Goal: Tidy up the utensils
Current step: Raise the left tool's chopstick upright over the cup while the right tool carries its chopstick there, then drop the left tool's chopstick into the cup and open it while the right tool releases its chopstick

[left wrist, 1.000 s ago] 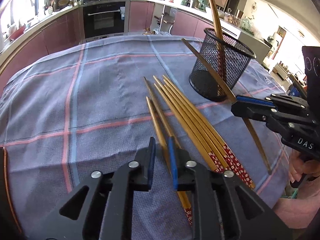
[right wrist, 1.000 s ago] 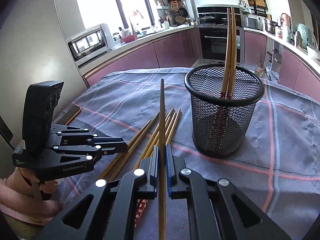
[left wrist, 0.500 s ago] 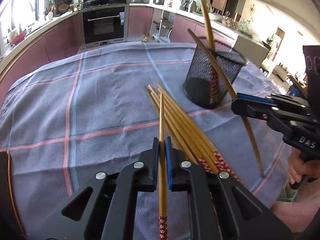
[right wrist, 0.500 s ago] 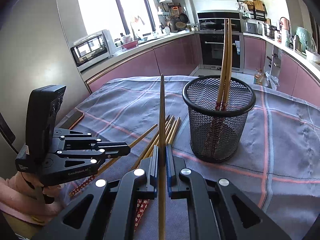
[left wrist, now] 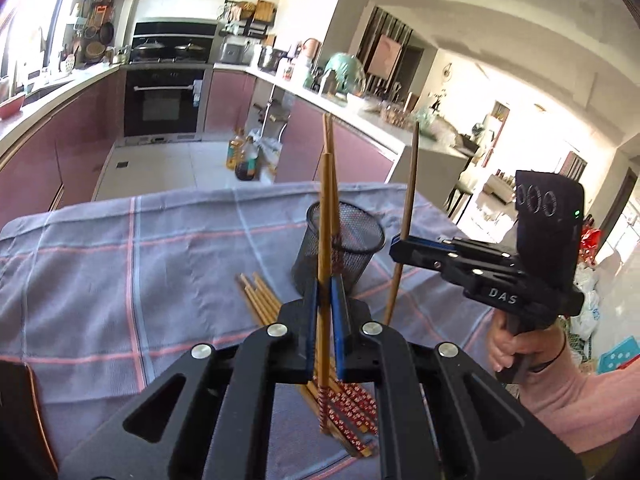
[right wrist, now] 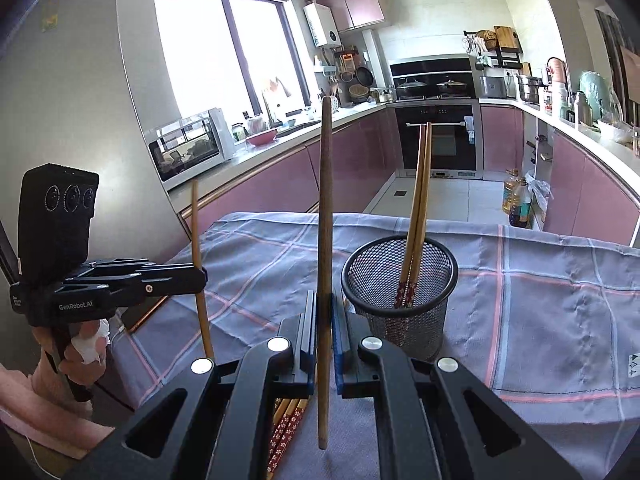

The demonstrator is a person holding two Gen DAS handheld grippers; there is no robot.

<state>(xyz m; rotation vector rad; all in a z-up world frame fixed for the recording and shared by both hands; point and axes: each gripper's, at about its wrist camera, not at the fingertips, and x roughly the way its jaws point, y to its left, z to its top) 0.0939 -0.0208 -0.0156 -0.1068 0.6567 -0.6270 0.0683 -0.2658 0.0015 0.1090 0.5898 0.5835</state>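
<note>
we are pinching one chopstick upright in our left gripper, jaws closed tight on it. our right gripper is clamping a darker chopstick, also upright. the mesh cup is standing on the checked cloth holding two chopsticks; more chopsticks are lying beside it.

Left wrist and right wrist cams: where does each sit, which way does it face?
Left wrist: on the left gripper, facing the black mesh cup; shows the right gripper and its hand.
Right wrist: on the right gripper, cup ahead-right; shows the left gripper.
Shared: cup, checked grey cloth, two wooden chopsticks in the cup.
</note>
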